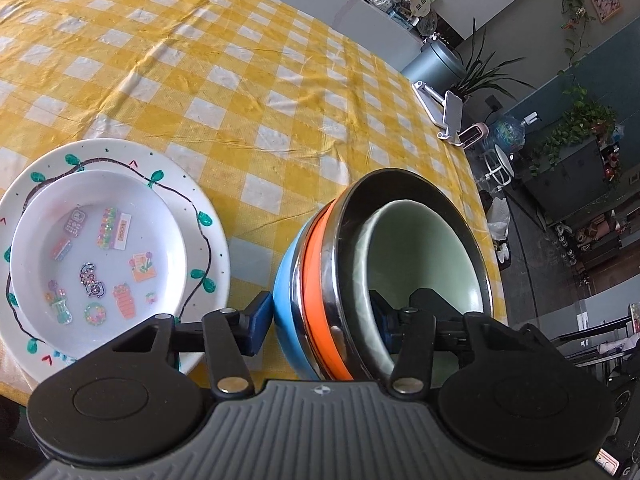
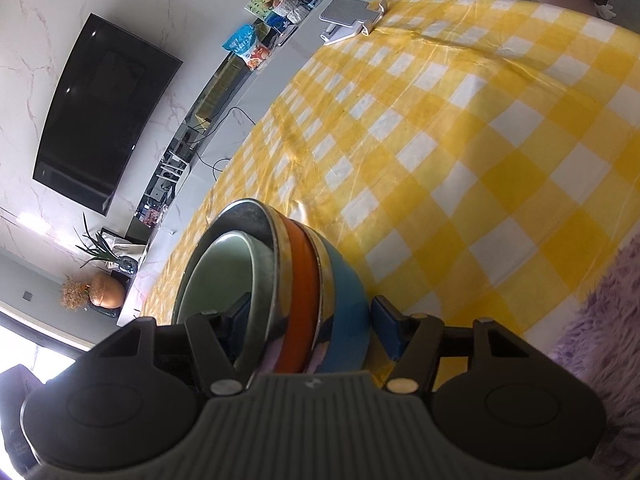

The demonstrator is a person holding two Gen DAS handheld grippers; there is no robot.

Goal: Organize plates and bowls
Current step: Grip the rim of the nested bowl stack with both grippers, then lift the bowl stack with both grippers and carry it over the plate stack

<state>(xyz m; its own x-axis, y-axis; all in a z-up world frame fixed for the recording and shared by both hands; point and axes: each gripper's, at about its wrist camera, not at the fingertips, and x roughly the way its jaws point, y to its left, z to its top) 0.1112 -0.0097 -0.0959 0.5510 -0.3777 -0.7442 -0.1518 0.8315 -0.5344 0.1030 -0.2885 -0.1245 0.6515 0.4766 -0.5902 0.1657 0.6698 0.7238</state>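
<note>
I am straddling the nested bowls (image 1: 360,280) rim with my left gripper (image 1: 324,320) and right gripper (image 2: 308,328), jaws apart (not yet pinching), for a balanced two-sided lift.

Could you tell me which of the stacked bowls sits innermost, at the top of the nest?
The pale green bowl. It sits inside the steel bowl, with the orange bowl and the blue bowl outside that.
</note>
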